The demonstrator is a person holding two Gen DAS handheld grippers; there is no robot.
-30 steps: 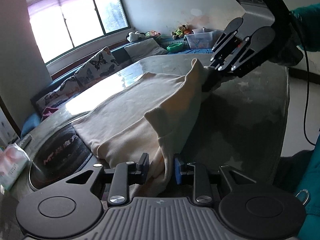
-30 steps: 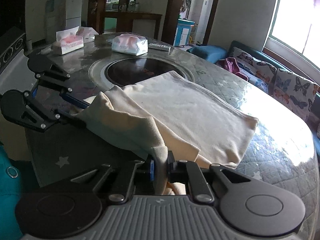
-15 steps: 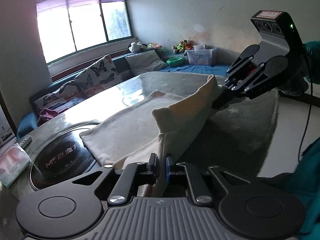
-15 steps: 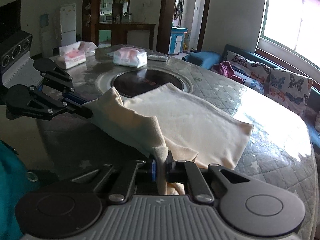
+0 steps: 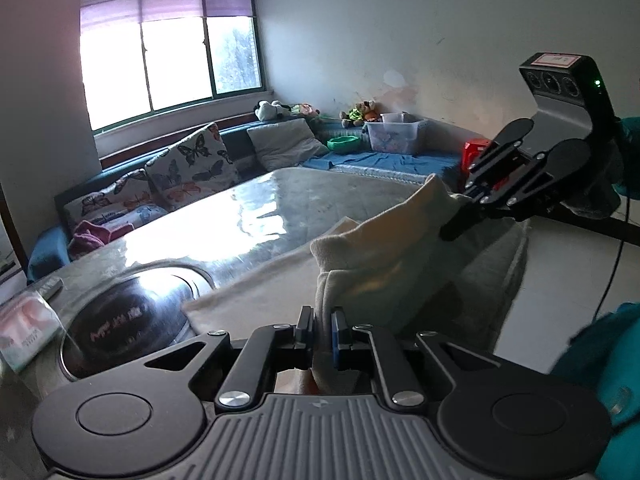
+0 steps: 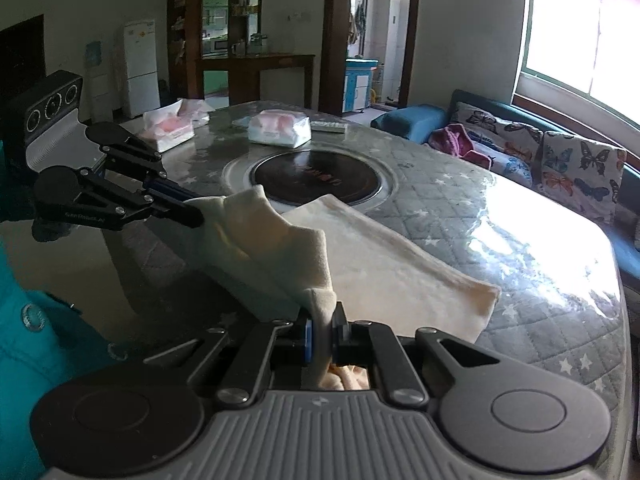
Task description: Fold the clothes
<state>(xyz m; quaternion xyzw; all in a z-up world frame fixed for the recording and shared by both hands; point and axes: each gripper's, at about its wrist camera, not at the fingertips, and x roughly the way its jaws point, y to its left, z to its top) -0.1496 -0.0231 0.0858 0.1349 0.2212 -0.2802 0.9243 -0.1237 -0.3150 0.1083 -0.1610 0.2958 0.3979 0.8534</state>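
A cream garment [image 6: 384,264] lies partly on the quilted table [image 6: 520,216], its near edge lifted off the surface. My left gripper [image 5: 322,330] is shut on one corner of that edge; it shows again at the left of the right wrist view [image 6: 198,216]. My right gripper [image 6: 322,334] is shut on the other corner and appears at the right of the left wrist view [image 5: 448,234]. Between the two grippers the cream garment [image 5: 384,256] hangs in a raised fold over the table's near edge. The far part stays flat on the table.
A round black hotplate [image 6: 316,178] is set into the table beyond the garment. Tissue packs [image 6: 280,130] and a remote lie farther back. A sofa with butterfly cushions [image 5: 188,164] runs along the window side. A person's teal sleeve [image 6: 24,340] is at the left.
Both grippers have risen with the garment's near edge, so the fold hangs higher and more of the cloth is off the table. Both grips are unchanged.
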